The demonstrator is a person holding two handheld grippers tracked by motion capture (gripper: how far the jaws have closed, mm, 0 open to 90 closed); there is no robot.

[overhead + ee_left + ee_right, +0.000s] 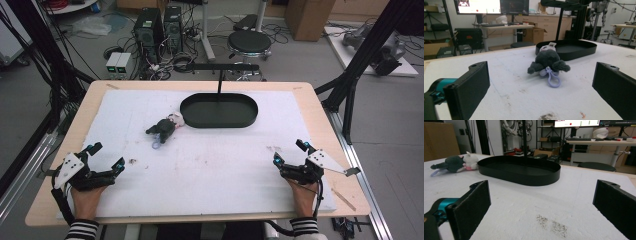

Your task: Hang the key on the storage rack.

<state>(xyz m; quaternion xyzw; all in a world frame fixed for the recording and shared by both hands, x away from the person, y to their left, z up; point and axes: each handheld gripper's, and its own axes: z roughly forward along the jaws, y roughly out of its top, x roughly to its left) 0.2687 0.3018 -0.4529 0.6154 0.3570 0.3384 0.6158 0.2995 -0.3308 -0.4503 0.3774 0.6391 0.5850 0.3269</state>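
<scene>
A small dark grey plush toy [165, 128] with a white head and a lilac clip lies on the white mat, just left of the black oval tray [200, 120]. In the left gripper view the plush [547, 62] lies ahead of the jaws, its lilac clip [552, 80] toward me. My left gripper [106, 157] rests near the table's front left, open and empty. At the front right my right gripper [290, 152] is also open and empty. From the right gripper view the tray [524, 180] sits ahead with the plush [456, 163] at far left.
A thin black post [219, 82] with a crossbar rises from the back of the tray. The mat [210, 165] carries small dirt marks. Black frame struts [360, 65] stand at the table's sides; a stool [249, 42] and computers are on the floor beyond.
</scene>
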